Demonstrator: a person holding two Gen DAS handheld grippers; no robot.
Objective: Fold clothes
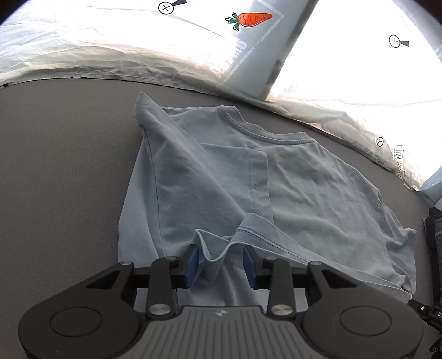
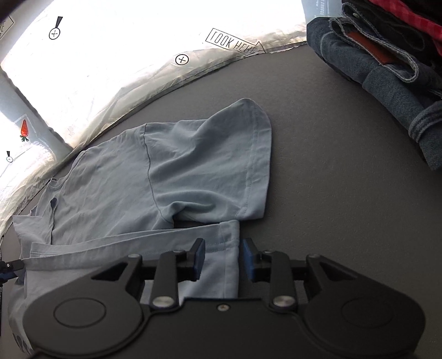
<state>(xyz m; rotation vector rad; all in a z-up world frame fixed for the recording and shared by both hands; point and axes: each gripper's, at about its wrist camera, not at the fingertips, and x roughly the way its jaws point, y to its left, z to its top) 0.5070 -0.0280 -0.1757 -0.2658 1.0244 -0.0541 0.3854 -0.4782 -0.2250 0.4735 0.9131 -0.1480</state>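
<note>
A light blue T-shirt (image 1: 304,179) lies partly folded on the dark grey table (image 1: 69,165), collar toward the far edge. My left gripper (image 1: 221,265) stands open over the shirt's near hem. A raised pucker of fabric sits between its blue pads, against the left pad only. In the right wrist view the same shirt (image 2: 110,193) shows a short sleeve (image 2: 221,154) spread to the right. My right gripper (image 2: 223,256) is open around the near right corner of the hem. The cloth lies between the pads with a small gap at the right pad.
A stack of folded jeans (image 2: 386,82) with a red checked garment on top sits at the table's far right. A bright white plastic sheet (image 1: 110,41) with a carrot sticker (image 1: 250,19) and printed marks borders the far edge. Bare grey table (image 2: 331,193) lies right of the shirt.
</note>
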